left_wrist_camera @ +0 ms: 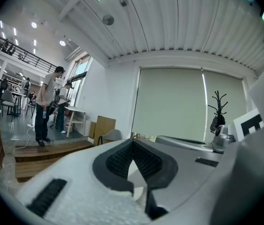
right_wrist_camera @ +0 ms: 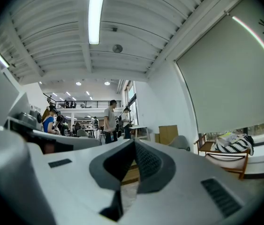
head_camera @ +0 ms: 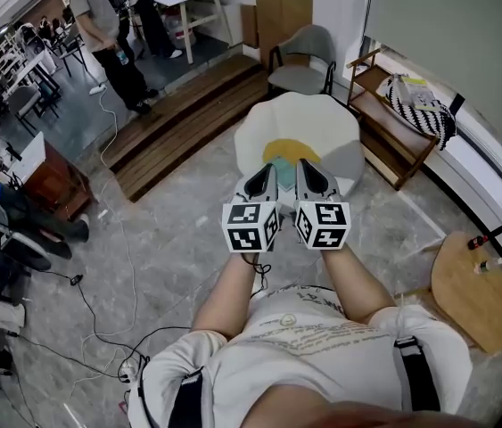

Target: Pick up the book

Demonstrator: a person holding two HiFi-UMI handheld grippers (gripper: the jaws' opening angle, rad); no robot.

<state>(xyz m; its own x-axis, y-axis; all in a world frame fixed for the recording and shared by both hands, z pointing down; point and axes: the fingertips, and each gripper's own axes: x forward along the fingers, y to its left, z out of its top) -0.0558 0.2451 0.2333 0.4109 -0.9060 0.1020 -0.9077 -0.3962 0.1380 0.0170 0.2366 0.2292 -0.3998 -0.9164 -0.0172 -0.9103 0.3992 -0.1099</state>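
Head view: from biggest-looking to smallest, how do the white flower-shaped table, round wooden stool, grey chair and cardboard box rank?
1. white flower-shaped table
2. round wooden stool, though it is nearer the camera
3. grey chair and cardboard box: they look about alike, so unranked

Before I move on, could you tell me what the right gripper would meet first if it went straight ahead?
Nothing near: the right gripper points level, over the low white table; probably the far white desk, though depth is unclear.
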